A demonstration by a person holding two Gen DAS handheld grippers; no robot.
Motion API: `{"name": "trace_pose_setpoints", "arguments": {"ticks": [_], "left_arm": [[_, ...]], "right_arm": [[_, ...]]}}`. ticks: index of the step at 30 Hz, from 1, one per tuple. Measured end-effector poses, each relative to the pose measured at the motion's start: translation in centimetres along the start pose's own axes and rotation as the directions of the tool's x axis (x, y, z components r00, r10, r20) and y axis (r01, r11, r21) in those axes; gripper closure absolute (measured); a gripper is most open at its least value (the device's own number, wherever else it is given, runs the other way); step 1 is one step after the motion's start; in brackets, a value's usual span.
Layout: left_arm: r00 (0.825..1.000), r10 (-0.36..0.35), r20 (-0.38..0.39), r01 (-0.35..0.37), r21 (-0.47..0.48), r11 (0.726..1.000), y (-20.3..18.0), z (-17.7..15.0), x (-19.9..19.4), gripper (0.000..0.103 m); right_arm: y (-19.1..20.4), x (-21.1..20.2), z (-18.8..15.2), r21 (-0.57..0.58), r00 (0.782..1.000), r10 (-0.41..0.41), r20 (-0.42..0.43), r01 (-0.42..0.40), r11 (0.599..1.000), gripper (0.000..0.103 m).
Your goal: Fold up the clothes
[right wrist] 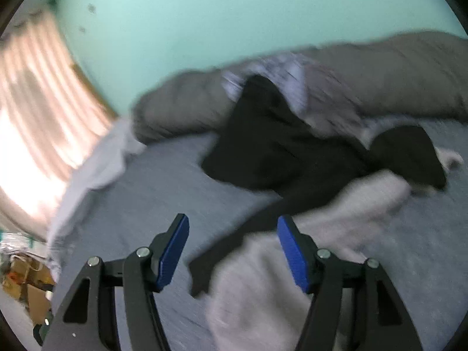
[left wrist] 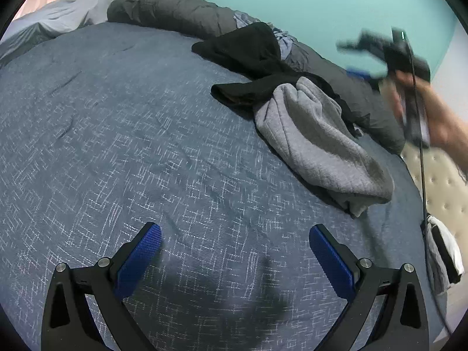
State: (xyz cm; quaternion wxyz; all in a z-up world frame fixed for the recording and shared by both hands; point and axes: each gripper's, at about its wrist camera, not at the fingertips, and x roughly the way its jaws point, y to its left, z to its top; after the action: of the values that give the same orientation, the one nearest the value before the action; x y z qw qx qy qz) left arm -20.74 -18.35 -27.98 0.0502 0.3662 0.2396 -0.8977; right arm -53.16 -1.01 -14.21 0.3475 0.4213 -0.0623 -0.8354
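Clothes lie in a heap at the far right of the bed (left wrist: 117, 134): a grey top (left wrist: 316, 143) under a black one (left wrist: 248, 55). Both grippers, left (left wrist: 234, 260) and right (right wrist: 232, 251), have open jaws holding nothing. A grab could catch both tops together.

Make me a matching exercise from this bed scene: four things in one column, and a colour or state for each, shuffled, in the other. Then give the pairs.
Things:
1. sweatshirt
2. bedspread
3. rolled blanket
4. left gripper

Descriptions:
A. dark grey, along the turquoise wall
B. open, nothing between its pads
C. light grey, crumpled beside a black garment
D. blue with a pale crosshatch pattern

Pairs: 1-C, 2-D, 3-A, 4-B
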Motion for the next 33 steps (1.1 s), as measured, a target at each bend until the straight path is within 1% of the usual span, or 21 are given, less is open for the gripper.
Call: {"name": "trace_pose_setpoints", "arguments": {"ticks": [1,3,5,9,11,12,13,14,16,18,19,26,30,33], "left_arm": [[1.000,-0.001,0.000,0.001,-0.001,1.000,0.0,0.0,0.0,0.000],[1.000,-0.004,-0.002,0.004,-0.003,1.000,0.0,0.0,0.0,0.000],[1.000,-0.007,0.001,0.007,-0.001,1.000,-0.1,0.1,-0.1,0.000],[1.000,-0.002,0.012,0.002,0.006,1.000,-0.3,0.2,-0.3,0.000],[1.000,0.001,0.008,-0.001,0.004,1.000,-0.2,0.2,-0.1,0.000],[1.000,0.003,0.005,-0.003,0.005,1.000,-0.2,0.1,0.0,0.000],[1.000,0.006,0.002,-0.006,0.006,1.000,-0.2,0.1,0.1,0.000],[1.000,0.007,-0.001,-0.007,0.008,1.000,-0.3,0.0,0.2,0.000],[1.000,0.007,-0.005,-0.007,0.012,1.000,-0.4,-0.1,0.4,0.000],[1.000,0.008,-0.007,-0.007,0.015,1.000,-0.5,-0.1,0.5,0.000],[1.000,0.007,-0.006,-0.007,0.016,1.000,-0.5,-0.1,0.4,0.000],[1.000,0.007,-0.006,-0.007,0.017,1.000,-0.6,-0.2,0.4,0.000],[1.000,0.006,0.000,-0.006,0.019,1.000,-0.7,-0.1,0.3,0.000],[1.000,0.005,-0.001,-0.005,0.017,1.000,-0.7,-0.2,0.3,0.000]], "right_arm": [[-1.1,0.1,-0.9,0.014,0.999,-0.014,-0.029,0.014,1.000,0.033],[-3.1,0.4,-3.2,0.027,0.995,-0.035,-0.089,0.037,0.999,0.029],[-4.4,0.6,-5.4,0.013,0.989,-0.065,-0.132,0.067,0.998,0.028],[-4.6,1.2,-8.4,-0.061,0.980,-0.108,-0.165,0.099,0.993,0.028],[-4.2,1.7,-9.3,-0.108,0.977,-0.124,-0.174,0.107,0.988,0.028],[-3.8,1.8,-9.8,-0.135,0.975,-0.134,-0.177,0.110,0.985,0.030],[-3.4,2.0,-10.2,-0.163,0.973,-0.143,-0.180,0.114,0.980,0.041],[-3.3,2.3,-10.5,-0.175,0.972,-0.146,-0.182,0.114,0.978,0.049],[-3.2,2.7,-10.9,-0.185,0.972,-0.144,-0.184,0.110,0.977,0.077],[-2.9,3.0,-11.2,-0.189,0.974,-0.141,-0.176,0.107,0.976,0.092],[-2.7,2.9,-11.4,-0.192,0.977,-0.134,-0.166,0.102,0.976,0.094],[-1.8,0.7,-12.6,-0.204,0.991,-0.065,-0.113,0.041,0.978,0.096],[-2.0,-1.5,-13.8,-0.211,0.995,-0.023,-0.102,0.001,0.978,0.097],[-2.6,-3.4,-15.2,-0.187,0.995,0.009,-0.100,-0.028,0.982,0.097]]}}
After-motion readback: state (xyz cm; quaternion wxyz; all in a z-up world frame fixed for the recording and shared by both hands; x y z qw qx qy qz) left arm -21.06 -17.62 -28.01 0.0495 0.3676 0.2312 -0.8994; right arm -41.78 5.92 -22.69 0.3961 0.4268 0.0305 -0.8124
